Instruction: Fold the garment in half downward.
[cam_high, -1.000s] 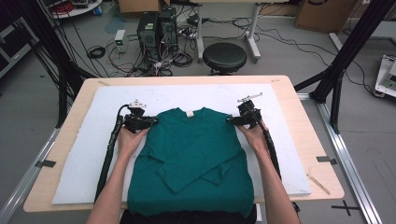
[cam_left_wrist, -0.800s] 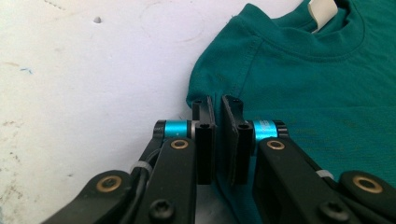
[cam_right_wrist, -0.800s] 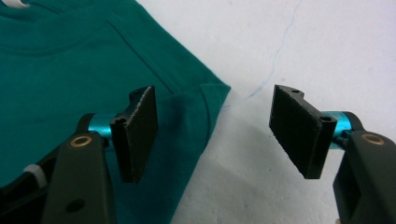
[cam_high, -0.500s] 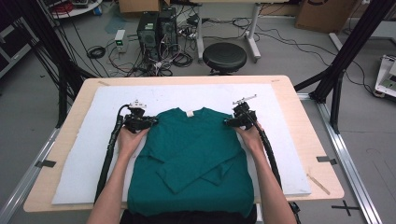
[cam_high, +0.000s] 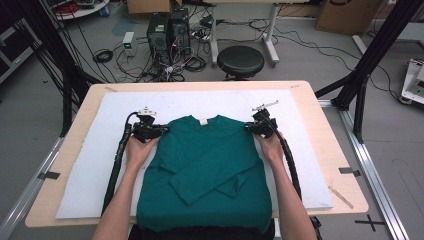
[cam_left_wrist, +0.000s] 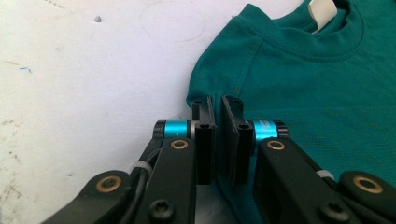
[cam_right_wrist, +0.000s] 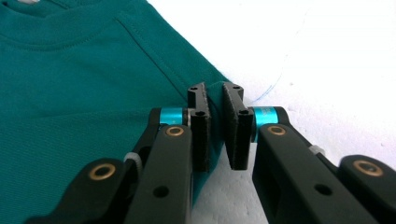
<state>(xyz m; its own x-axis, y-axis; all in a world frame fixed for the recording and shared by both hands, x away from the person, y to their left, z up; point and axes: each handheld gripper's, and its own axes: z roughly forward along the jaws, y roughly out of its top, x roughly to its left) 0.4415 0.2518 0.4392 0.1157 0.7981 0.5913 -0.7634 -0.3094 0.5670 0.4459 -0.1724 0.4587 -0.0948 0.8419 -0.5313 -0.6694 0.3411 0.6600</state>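
Observation:
A teal long-sleeved shirt lies flat on the white mat, its sleeves folded across the body and its collar toward the far side. My left gripper is at the shirt's left shoulder. In the left gripper view its jaws are shut on the shoulder edge of the shirt. My right gripper is at the opposite shoulder. Its jaws have just been closing and now pinch the corner of the shirt between the pads.
The mat covers most of a wooden table. The shirt's hem hangs over the near edge by the person. Behind the table stand a black stool, computer cases and loose cables on the floor.
The right gripper has edged slightly inward onto the shirt's shoulder. The left gripper and the shirt have stayed where they were.

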